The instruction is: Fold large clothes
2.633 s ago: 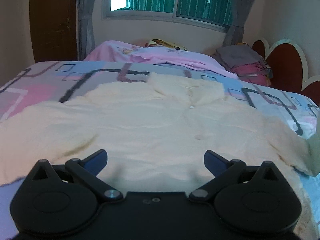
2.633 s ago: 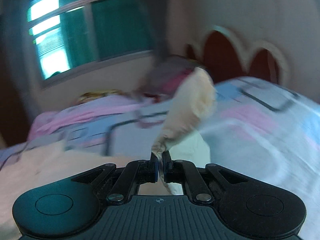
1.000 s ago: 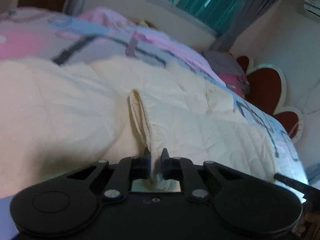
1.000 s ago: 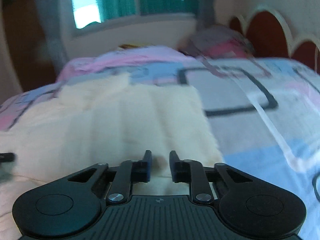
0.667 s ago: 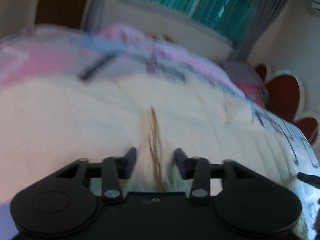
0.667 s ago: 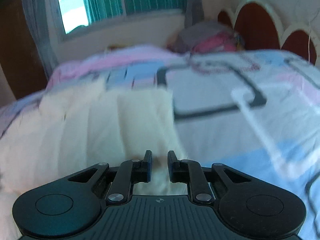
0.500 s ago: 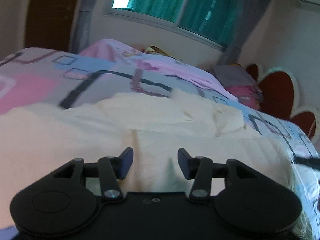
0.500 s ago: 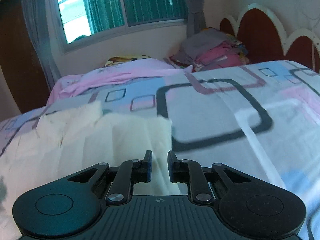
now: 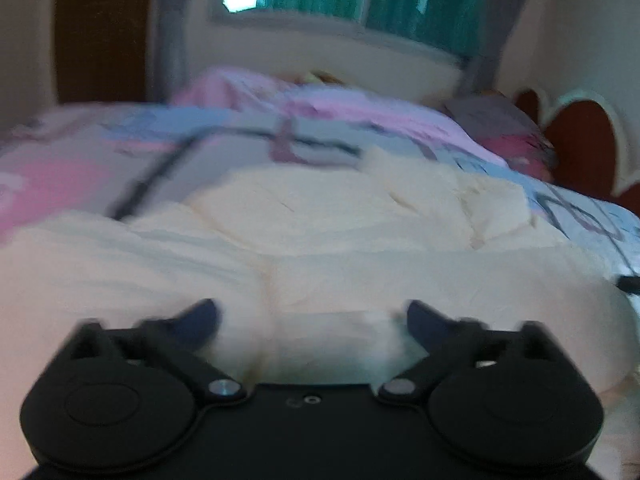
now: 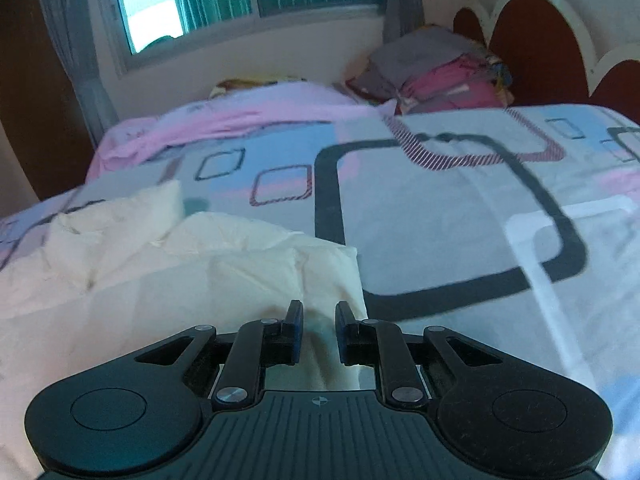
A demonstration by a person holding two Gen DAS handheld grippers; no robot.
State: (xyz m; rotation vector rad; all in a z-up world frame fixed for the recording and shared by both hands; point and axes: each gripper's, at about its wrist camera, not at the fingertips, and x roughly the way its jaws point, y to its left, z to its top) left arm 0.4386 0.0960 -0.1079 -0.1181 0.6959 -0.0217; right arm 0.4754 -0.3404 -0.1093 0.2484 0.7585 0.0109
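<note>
A large cream shirt [image 9: 320, 248] lies spread on the bed, with its right side folded over toward the middle and its collar at the far end. My left gripper [image 9: 312, 316] is wide open and empty, low over the near part of the shirt. In the right wrist view the shirt [image 10: 192, 264] fills the left half, its folded edge running to the fingers. My right gripper [image 10: 318, 320] has its jaws a small gap apart over that folded edge, holding nothing.
The bed sheet [image 10: 460, 220] has pink, blue and black squares. A pink blanket [image 10: 248, 116] lies at the far side under the window. A pile of folded clothes [image 10: 440, 68] sits by the red headboard [image 10: 532, 36].
My left gripper let go of the folded shirt edge, opened wide and drew back. My right gripper stayed slightly open and shifted right along the folded edge.
</note>
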